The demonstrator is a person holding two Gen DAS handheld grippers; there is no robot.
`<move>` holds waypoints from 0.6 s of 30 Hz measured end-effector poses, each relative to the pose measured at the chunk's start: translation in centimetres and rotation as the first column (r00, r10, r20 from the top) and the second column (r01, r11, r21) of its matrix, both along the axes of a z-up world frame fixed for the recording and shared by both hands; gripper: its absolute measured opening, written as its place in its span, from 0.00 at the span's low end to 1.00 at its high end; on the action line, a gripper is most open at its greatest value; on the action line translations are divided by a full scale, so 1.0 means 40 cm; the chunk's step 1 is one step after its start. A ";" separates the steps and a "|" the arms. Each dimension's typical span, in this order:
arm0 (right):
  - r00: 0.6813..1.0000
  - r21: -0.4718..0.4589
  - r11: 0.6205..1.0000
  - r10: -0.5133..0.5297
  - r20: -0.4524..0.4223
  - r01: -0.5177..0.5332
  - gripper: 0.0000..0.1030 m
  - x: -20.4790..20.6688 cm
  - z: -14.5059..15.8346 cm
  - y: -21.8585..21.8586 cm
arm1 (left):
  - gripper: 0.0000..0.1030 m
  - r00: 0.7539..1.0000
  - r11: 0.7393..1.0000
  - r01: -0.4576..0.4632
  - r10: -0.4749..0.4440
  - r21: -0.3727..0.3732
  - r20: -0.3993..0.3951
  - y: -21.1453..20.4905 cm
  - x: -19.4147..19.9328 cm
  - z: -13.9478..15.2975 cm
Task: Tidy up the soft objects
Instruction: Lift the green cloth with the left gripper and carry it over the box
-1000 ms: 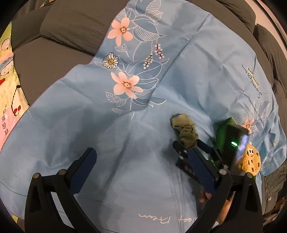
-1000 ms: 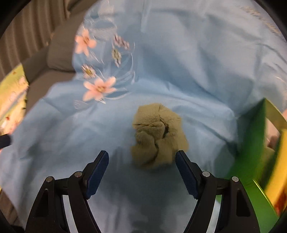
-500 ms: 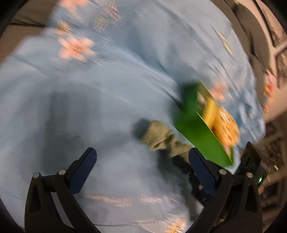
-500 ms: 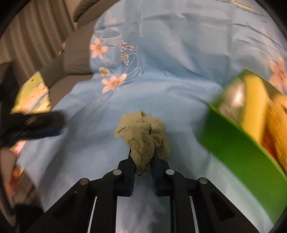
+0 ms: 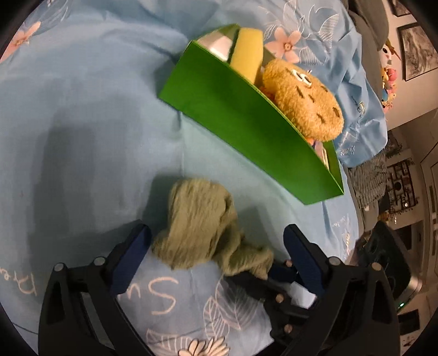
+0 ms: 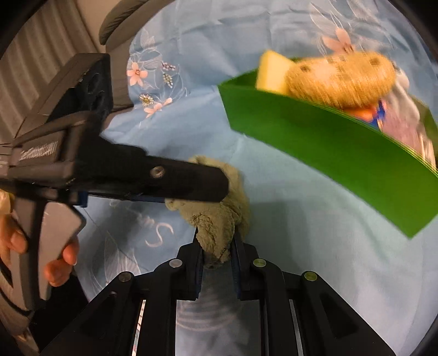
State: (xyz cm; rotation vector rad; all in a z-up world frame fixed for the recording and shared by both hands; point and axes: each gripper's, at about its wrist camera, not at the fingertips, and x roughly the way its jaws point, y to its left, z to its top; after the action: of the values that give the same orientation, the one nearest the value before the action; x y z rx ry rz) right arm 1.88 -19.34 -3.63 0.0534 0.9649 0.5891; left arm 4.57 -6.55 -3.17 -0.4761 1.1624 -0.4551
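An olive-green fuzzy cloth (image 5: 202, 221) lies bunched on the blue floral sheet. My right gripper (image 6: 217, 247) is shut on the near end of the cloth (image 6: 219, 219). My left gripper (image 5: 216, 246) is open, its blue pads on either side of the cloth; its finger also crosses the right wrist view (image 6: 164, 180) over the cloth. A green box (image 5: 246, 120) stands beyond the cloth and holds a brown cookie plush (image 5: 303, 101) and a yellow sponge (image 5: 246, 54). The box also shows in the right wrist view (image 6: 328, 153).
The blue sheet (image 5: 82, 123) covers a grey sofa (image 6: 123, 16). Small toys and framed pictures (image 5: 388, 74) are at the far right. A hand (image 6: 16, 241) holds the left gripper's handle.
My right gripper closed on the cloth about half a second ago and holds it. My left gripper swung right and now straddles the cloth, with the green box in full view.
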 end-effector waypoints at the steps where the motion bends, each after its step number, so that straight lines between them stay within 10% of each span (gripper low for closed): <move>1: 1.000 0.003 1.000 0.001 -0.014 -0.001 0.17 0.002 -0.010 -0.005 | 0.67 1.000 1.000 0.000 0.000 0.002 0.006 -0.004 0.001 0.001; 3: 1.000 0.007 1.000 0.010 -0.009 -0.010 0.17 0.001 -0.009 -0.008 | 0.40 1.000 1.000 0.002 -0.002 0.007 -0.009 -0.011 0.008 -0.007; 7: 1.000 0.019 1.000 0.003 -0.015 -0.002 0.17 0.003 -0.011 -0.018 | 0.23 0.999 0.999 0.034 -0.034 0.027 0.001 -0.024 0.002 -0.003; 18: 0.994 0.019 0.999 -0.033 0.100 0.031 0.17 -0.016 0.049 -0.015 | 0.14 0.970 0.991 0.049 -0.077 0.121 0.232 -0.067 -0.030 0.120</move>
State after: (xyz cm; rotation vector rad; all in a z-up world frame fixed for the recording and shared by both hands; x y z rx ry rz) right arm 1.23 -19.94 -1.66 0.0545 0.8605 0.5656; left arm 3.37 -9.25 1.64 -0.2771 0.9695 -0.4834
